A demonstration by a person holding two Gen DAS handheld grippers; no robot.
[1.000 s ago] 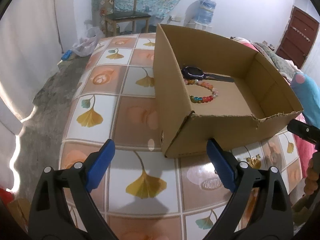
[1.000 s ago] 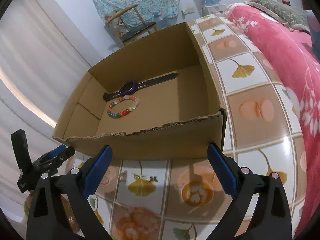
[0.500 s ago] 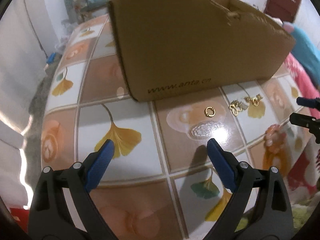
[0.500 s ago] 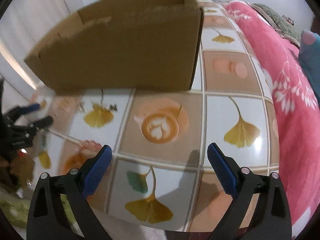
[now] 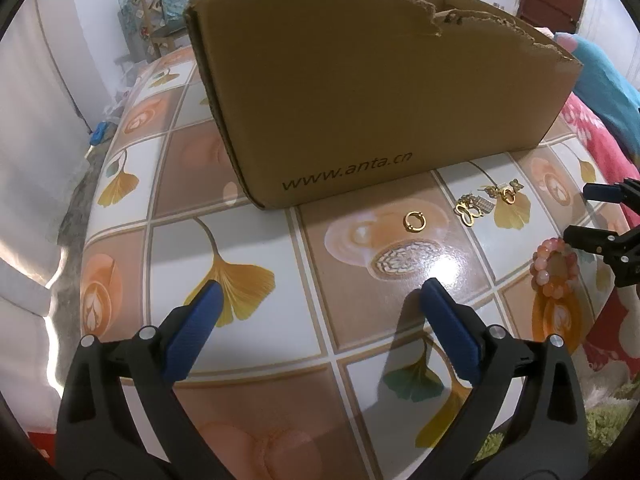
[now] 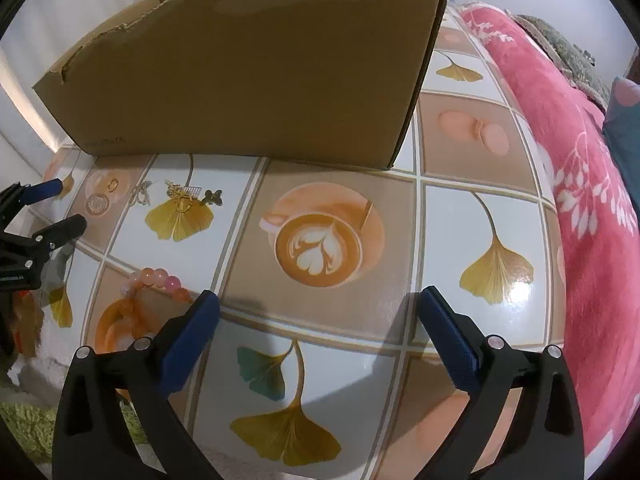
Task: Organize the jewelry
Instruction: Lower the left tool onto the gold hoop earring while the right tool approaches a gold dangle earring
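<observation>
Now both grippers sit lower and closer to the table than a second ago: the cardboard box interior, with the watch and multicoloured bead bracelet seen earlier, is hidden behind its near wall, and only the outside with "www.anta.cn" print shows.

Left gripper: jaws released, spread wide, nothing between them, just bare tile; they have just been opening a bit further. Right gripper: jaws also released and empty, over the latte-art tile.

Loose jewelry, newly in view compared with a second ago, lies on the table in front of the box:
- gold ring, at 1 o'clock from the left gripper, apart from the box wall
- butterfly-shaped gold piece just right of the ring
- small cluster of gold earrings on the yellow leaf print, at 2 o'clock
- pink bead bracelet at 3 o'clock in the left view, near the right gripper's tips; in the right wrist view it sits at 9 o'clock, partly behind the left blue pad

Red floral blanket runs along the table's right side.
</observation>
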